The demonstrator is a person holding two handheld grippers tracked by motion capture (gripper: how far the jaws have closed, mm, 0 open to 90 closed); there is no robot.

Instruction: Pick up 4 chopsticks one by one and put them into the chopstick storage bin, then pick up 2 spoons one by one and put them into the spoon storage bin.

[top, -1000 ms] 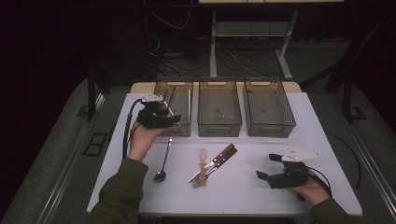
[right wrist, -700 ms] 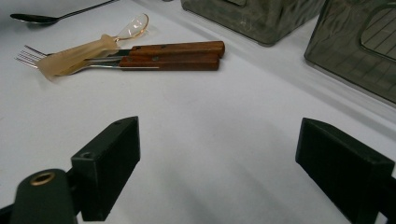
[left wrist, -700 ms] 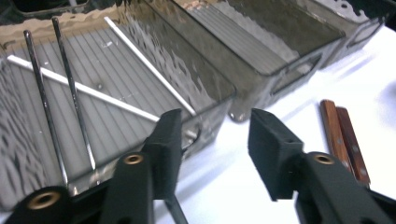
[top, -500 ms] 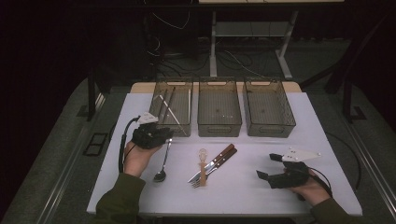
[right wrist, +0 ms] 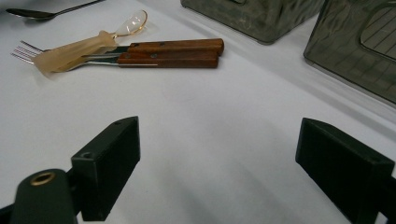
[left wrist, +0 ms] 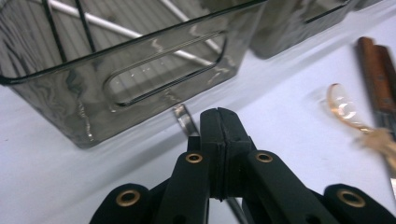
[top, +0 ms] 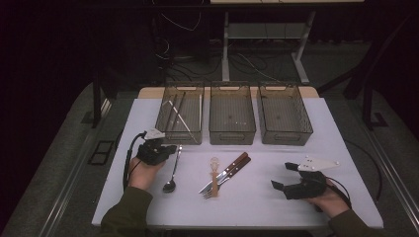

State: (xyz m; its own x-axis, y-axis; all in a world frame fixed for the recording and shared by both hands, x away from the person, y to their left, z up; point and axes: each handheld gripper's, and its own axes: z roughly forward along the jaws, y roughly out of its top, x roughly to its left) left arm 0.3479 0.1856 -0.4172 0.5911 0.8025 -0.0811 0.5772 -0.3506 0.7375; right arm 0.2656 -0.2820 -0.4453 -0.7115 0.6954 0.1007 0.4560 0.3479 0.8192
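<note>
A metal spoon [top: 173, 170] lies on the white table, bowl toward the person. My left gripper [top: 169, 151] is low over the top of the spoon handle [left wrist: 184, 119]. Its jaws have just been closing, and in the left gripper view the left gripper [left wrist: 218, 114] has its pads pressed together with the thin handle running under and between them. My right gripper [top: 281, 175] rests at the front right, and in the right gripper view the right gripper [right wrist: 219, 163] stands wide open over bare table.
Three dark see-through bins stand in a row at the back: the left bin [top: 163, 116] holds a few thin sticks, then the middle bin [top: 232, 129] and right bin [top: 284, 131]. Two wooden-handled utensils [top: 233, 167] and an amber plastic spoon [top: 214, 174] lie mid-table.
My left gripper came down and back from the left bin to the spoon handle, and its jaws closed. The right gripper and the cutlery stayed where they were.
</note>
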